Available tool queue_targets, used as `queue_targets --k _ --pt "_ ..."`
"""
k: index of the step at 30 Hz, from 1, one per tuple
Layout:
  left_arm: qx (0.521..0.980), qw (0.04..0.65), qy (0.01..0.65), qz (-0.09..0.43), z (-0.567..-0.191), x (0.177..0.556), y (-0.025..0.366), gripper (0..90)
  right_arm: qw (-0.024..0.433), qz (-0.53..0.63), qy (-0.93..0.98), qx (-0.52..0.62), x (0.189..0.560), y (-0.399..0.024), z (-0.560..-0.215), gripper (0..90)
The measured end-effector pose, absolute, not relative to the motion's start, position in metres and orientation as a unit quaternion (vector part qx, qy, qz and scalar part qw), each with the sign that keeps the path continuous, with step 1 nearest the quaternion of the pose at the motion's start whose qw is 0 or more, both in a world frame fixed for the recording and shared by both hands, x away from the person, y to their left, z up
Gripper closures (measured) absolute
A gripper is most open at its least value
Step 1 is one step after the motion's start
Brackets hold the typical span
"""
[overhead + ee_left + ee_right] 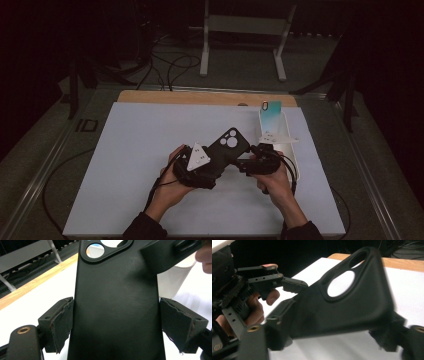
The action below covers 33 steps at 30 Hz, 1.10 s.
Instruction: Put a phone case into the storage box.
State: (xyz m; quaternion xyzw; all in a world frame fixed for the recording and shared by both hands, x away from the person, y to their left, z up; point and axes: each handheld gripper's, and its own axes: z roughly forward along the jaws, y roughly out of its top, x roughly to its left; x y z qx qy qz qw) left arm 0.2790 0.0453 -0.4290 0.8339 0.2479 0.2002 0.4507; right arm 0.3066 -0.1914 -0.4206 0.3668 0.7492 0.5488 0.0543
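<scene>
Black phone case [227, 145] held above white counter [125, 165], left tool [116, 322] pinching its sides, right tool [332, 337] spread around its edge, white bin [290, 150] at right, dark room beyond.

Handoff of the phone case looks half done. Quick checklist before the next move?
1. Left gripper clamped on the phone case: ok, pads press both long edges.
2. Right gripper gripping the case: cannot tell; case sits between its jaws, contact is blurred.
3. Case clear of the table: ok, held above it.
4. Camera cutout end free: ok, it points away from both grippers.
5. White bin unobstructed: cannot tell; a teal card stands at its far end.
</scene>
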Motion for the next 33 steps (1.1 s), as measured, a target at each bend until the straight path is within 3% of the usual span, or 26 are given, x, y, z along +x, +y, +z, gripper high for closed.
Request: queue_targets --k 11,14,23,26,33 --pt "0.836 0.449 0.248 0.195 -0.431 0.279 0.037 15.7 0.007 0.558 0.748 0.360 0.306 -0.182 -0.421 71.2" --pt "0.837 0.450 0.246 0.190 -0.431 0.278 0.036 15.7 0.006 0.559 0.751 0.352 0.304 -0.178 -0.420 78.1" --pt "0.838 0.447 0.247 0.190 -0.432 0.278 0.036 15.1 0.005 0.560 0.755 0.341 0.301 -0.172 -0.417 85.8" --pt "0.831 0.462 0.252 0.179 -0.431 0.280 0.042 23.3 0.009 0.565 0.752 0.340 0.301 -0.174 -0.417 86.4" --pt "0.835 0.459 0.253 0.167 -0.431 0.281 0.044 21.9 0.008 0.566 0.751 0.339 0.301 -0.177 -0.415 86.7"
